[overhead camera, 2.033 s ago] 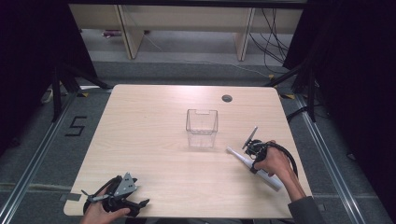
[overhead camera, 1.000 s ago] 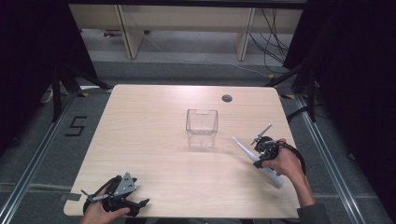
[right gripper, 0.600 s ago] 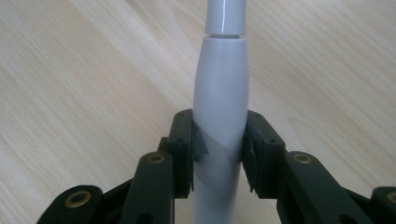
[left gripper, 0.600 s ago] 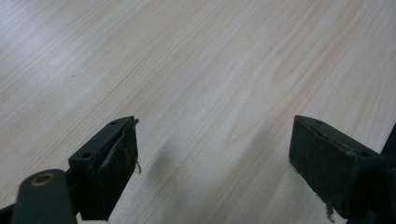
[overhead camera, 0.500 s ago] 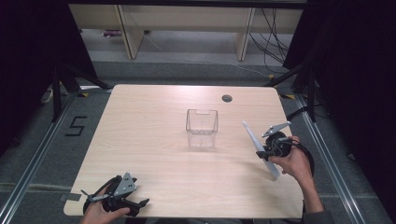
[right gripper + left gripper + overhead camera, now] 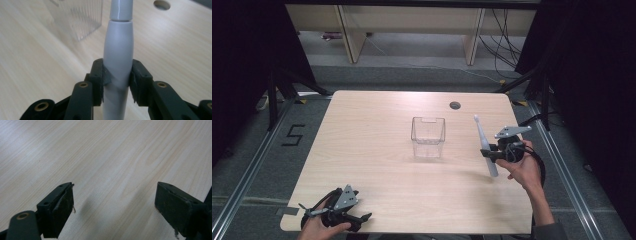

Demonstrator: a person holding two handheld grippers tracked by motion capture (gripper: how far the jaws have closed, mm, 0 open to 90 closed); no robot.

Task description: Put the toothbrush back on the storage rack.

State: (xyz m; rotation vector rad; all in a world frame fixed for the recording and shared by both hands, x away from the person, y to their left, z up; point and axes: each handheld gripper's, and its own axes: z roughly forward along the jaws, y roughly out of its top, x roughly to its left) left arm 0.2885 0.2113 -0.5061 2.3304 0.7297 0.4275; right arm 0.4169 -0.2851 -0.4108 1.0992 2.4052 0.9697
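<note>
My right gripper (image 6: pixel 490 153) (image 6: pixel 117 78) is shut on a white electric toothbrush (image 6: pixel 483 145) (image 6: pixel 118 52), its jaws clamped on the thick handle. The toothbrush stands nearly upright above the table's right side, head end up, right of a clear plastic box (image 6: pixel 428 136) (image 6: pixel 76 17). The box is open-topped and looks to have nothing in it. My left gripper (image 6: pixel 362 218) (image 6: pixel 113 207) rests at the table's front left corner, held by a hand, its jaws open with only bare wood between them.
The light wooden table (image 6: pixel 372 150) has a round cable hole (image 6: pixel 455 105) (image 6: pixel 162 4) at the back right. Black curtains flank the table, and shelving stands on the floor beyond it.
My right gripper has lifted the toothbrush off the table, carried it right and tipped it from lying slanted to nearly upright. The left gripper has stayed put.
</note>
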